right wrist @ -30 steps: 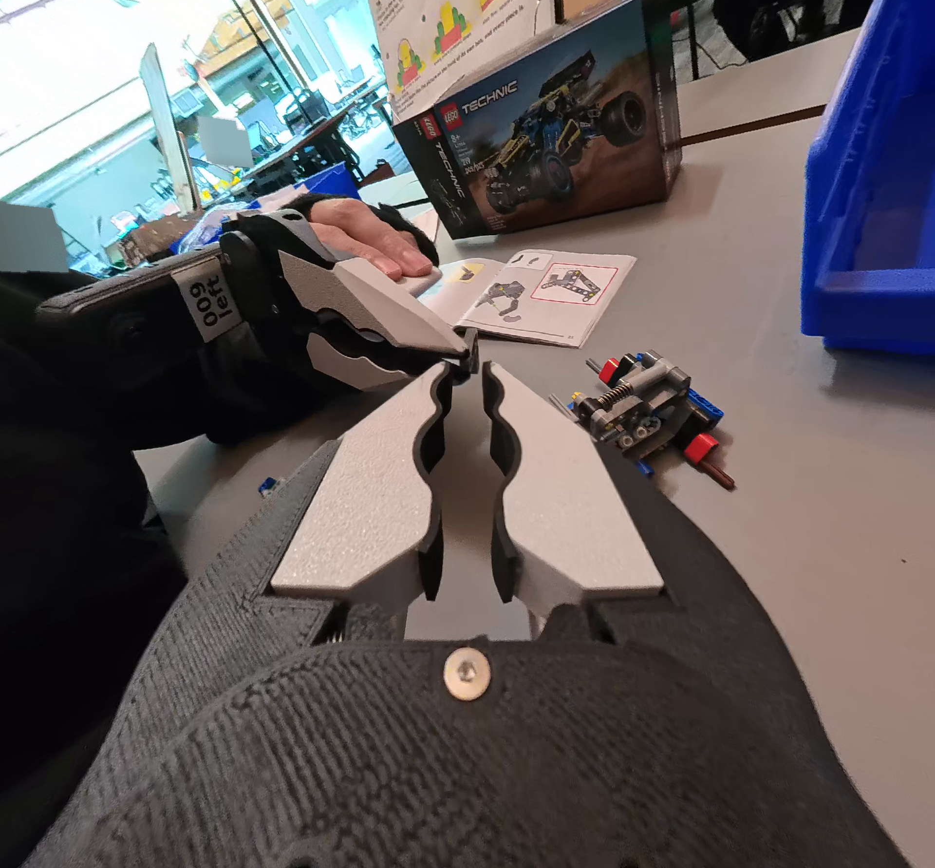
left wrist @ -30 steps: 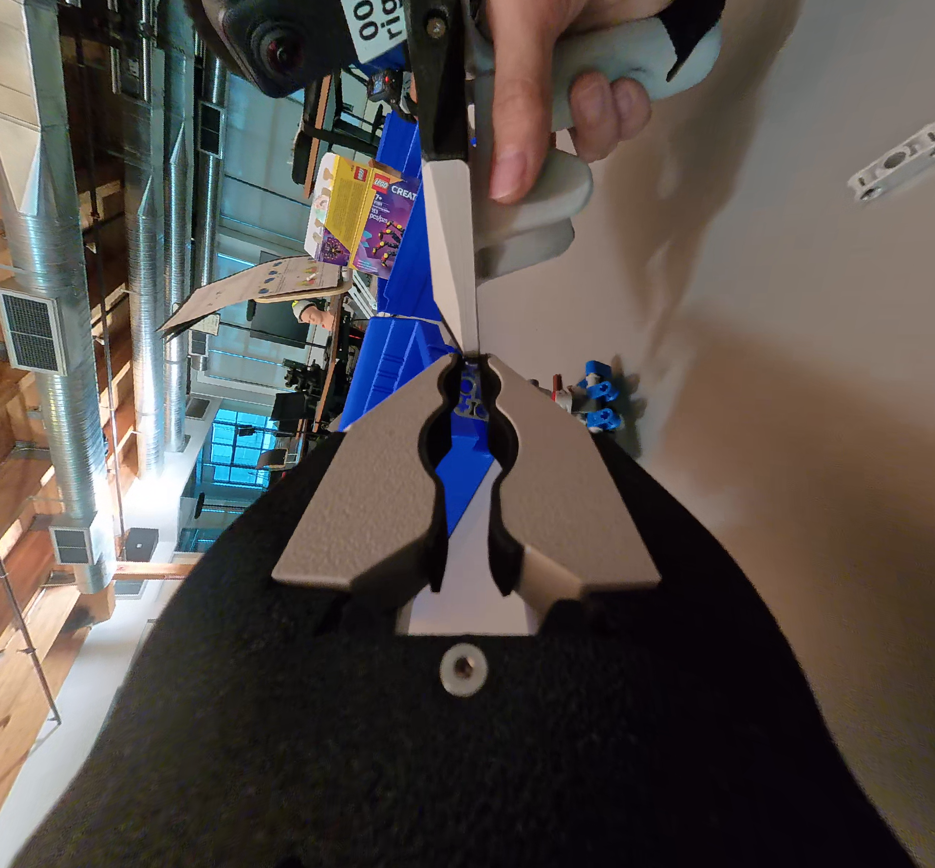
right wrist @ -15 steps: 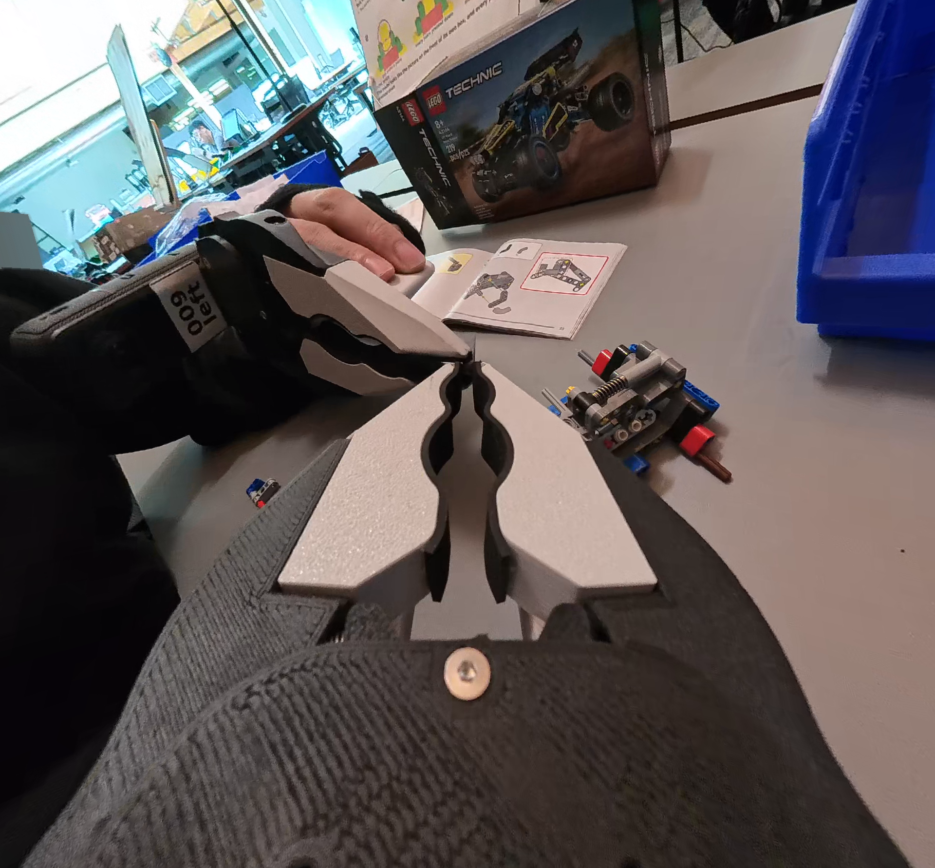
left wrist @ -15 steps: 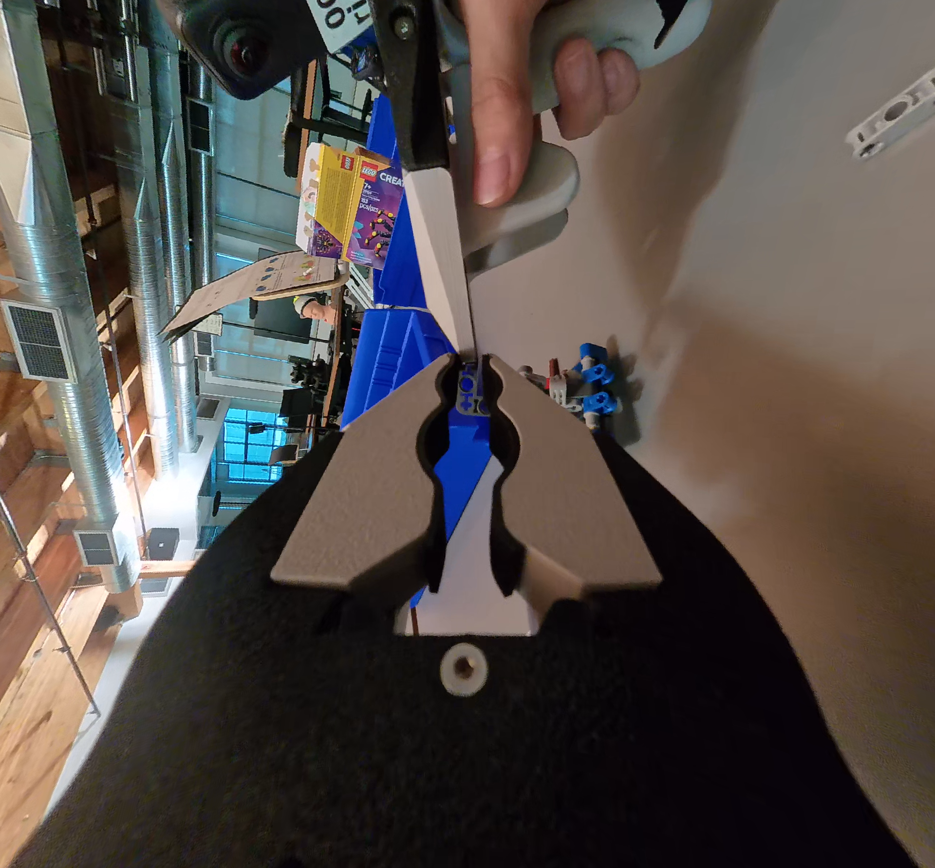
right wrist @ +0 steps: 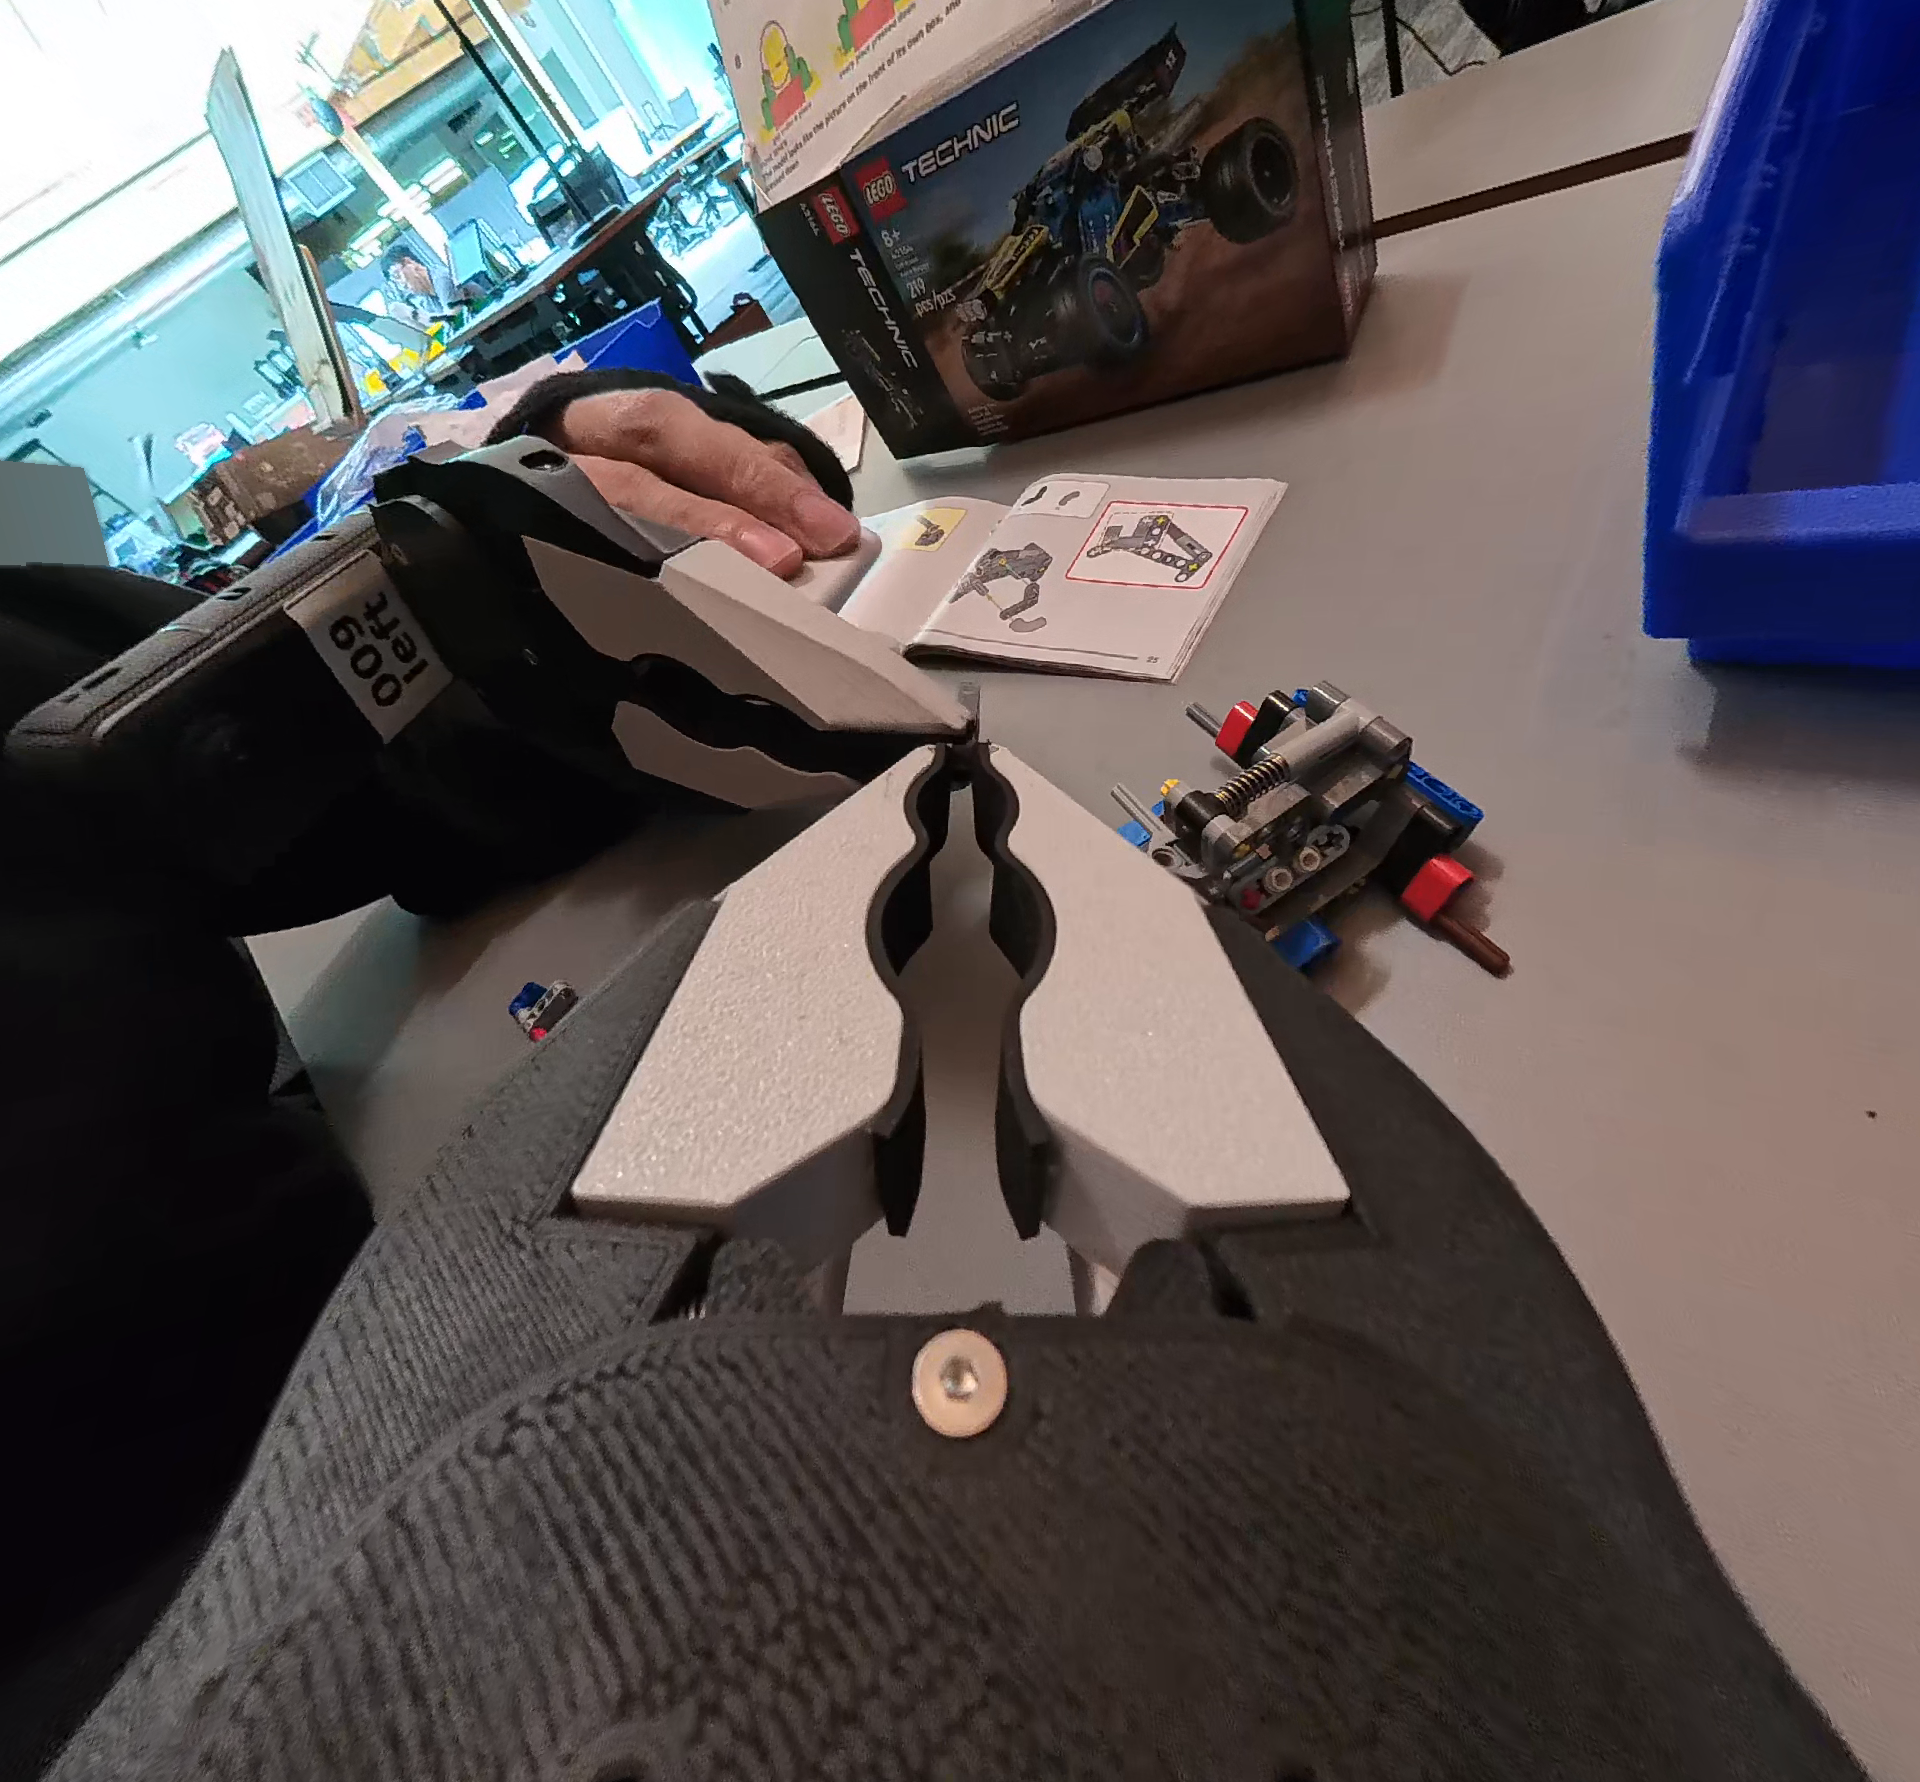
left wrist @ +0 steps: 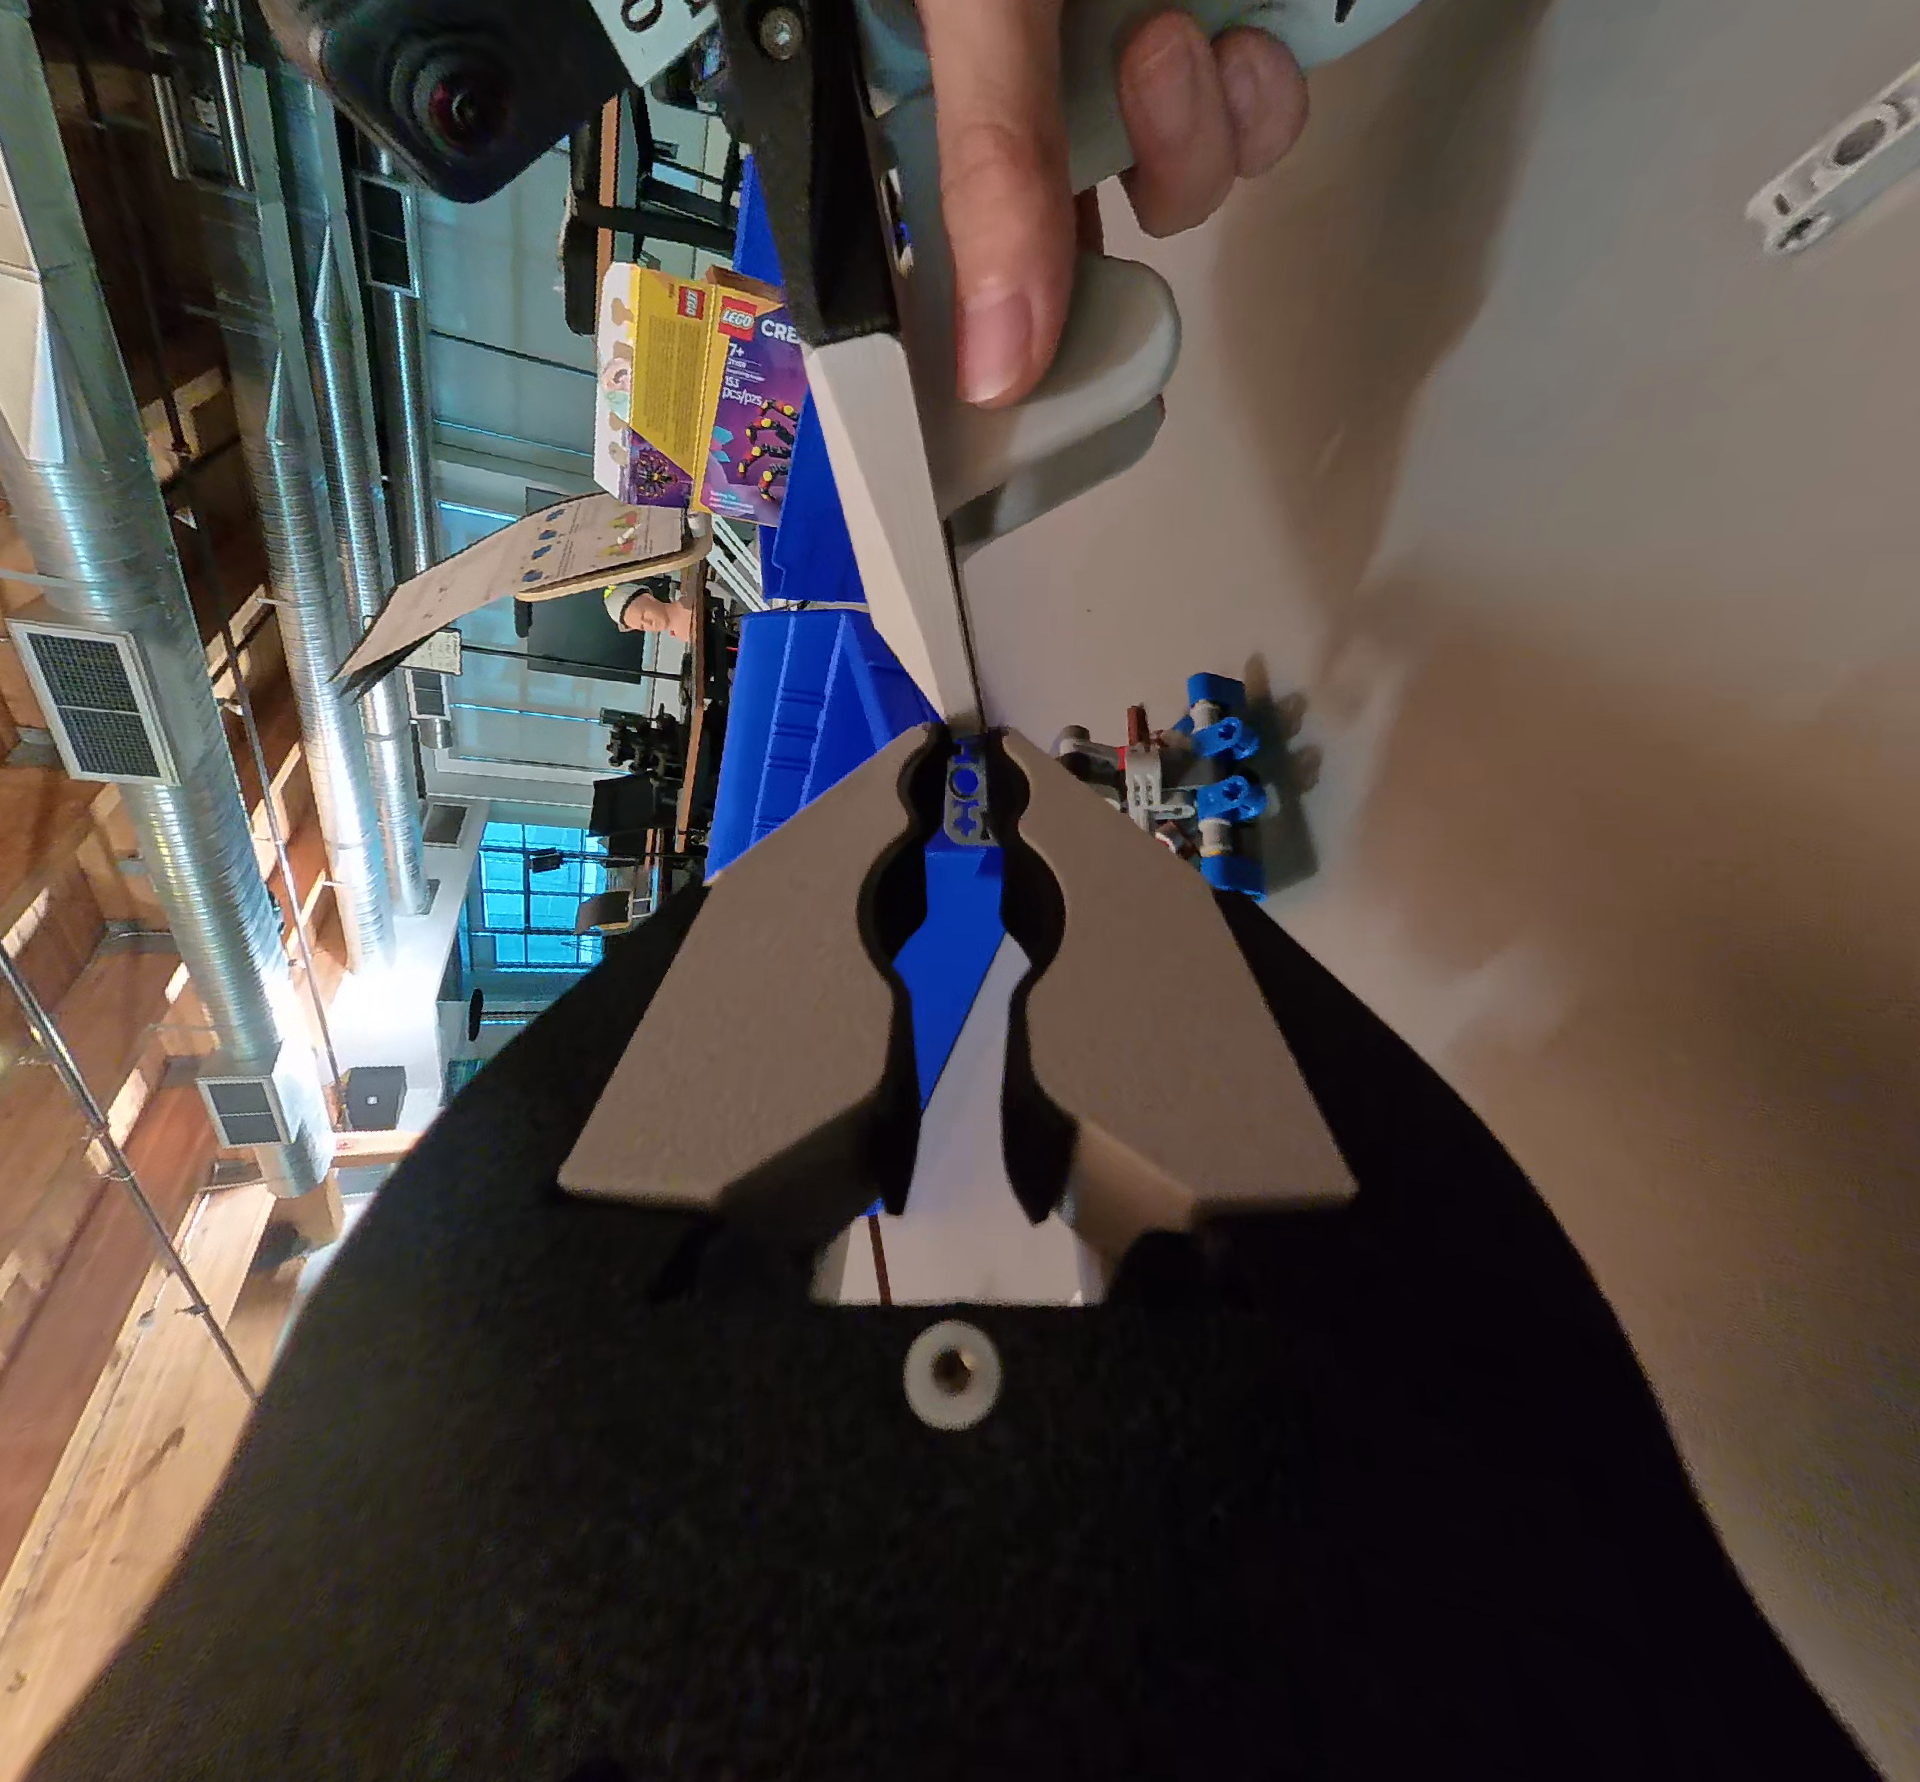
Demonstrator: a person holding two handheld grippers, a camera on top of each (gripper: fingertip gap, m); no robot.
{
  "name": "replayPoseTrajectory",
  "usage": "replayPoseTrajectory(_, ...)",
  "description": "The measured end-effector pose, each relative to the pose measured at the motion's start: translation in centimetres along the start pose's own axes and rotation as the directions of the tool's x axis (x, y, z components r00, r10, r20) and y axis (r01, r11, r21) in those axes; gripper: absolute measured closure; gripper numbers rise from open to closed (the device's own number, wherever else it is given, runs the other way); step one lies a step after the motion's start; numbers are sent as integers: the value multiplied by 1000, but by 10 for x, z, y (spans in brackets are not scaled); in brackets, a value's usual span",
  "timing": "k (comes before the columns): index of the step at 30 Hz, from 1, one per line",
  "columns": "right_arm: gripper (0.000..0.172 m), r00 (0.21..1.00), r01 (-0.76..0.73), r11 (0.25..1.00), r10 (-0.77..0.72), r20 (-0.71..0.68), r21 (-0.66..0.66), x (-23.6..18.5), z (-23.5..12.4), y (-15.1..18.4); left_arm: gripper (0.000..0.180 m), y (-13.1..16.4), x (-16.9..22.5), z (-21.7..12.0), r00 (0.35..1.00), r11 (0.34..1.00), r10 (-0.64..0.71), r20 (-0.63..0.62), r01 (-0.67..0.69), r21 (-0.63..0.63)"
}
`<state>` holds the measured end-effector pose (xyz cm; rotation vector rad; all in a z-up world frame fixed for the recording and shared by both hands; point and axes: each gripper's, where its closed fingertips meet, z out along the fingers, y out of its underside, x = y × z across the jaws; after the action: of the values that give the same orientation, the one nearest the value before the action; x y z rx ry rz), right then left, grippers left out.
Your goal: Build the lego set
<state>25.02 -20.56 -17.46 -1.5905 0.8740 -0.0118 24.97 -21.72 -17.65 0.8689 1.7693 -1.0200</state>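
Observation:
In the left wrist view my left gripper [left wrist: 966, 745] is shut on a small thin grey beam with holes [left wrist: 968, 802], pinched upright between its tips above the grey table [left wrist: 1558, 589]. My right gripper [left wrist: 961, 709], held by a hand, comes in from above. Its shut tips meet the beam's far end. In the right wrist view my right gripper [right wrist: 961, 758] is shut, tip to tip with the left gripper [right wrist: 961, 719], where an end of the grey beam [right wrist: 968, 693] sticks out. I cannot tell whether the right tips pinch the beam.
A part-built grey, black and blue brick assembly [right wrist: 1309, 818] lies on the table right of the grippers; it also shows in the left wrist view [left wrist: 1195, 797]. An open booklet [right wrist: 1081, 579], a set box [right wrist: 1091, 257] and a blue bin [right wrist: 1797, 330] stand beyond. A loose white beam [left wrist: 1839, 163] lies apart. Only a small space, under 4 cm, lies between the two pairs of fingers.
My right gripper's fingers stood apart a second ago and have come together at the left gripper's tips. The left gripper keeps hold of the grey beam. Both grippers shifted slightly.

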Motion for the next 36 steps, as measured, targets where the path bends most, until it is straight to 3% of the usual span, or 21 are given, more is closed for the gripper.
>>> replayPoseTrajectory(4,168,1000,6,1000,-6,-2,-3,2,-7,0,177,5,-4,0,999,999,-53,12,53,3)
replayPoseTrajectory(7,166,986,28,997,-40,-162,-75,30,-17,10,177,11,-5,1,998,998,-60,24,60,2)
replayPoseTrajectory(14,157,943,49,980,-109,-316,-192,53,-5,31,177,19,7,5,1000,999,16,17,-17,49)
replayPoseTrajectory(22,155,927,98,989,-132,-352,-112,60,2,21,177,37,21,13,997,994,-59,-45,62,89)
replayPoseTrajectory(27,159,905,182,967,-235,-355,-177,66,1,26,177,38,19,14,987,978,-152,-58,159,135)
replayPoseTrajectory(32,160,862,257,938,-331,-384,-232,86,-10,20,177,36,18,15,997,989,-76,-32,79,126)
replayPoseTrajectory(36,152,903,288,940,-330,-276,-182,77,-8,13,177,34,18,17,999,995,48,-12,-47,90)
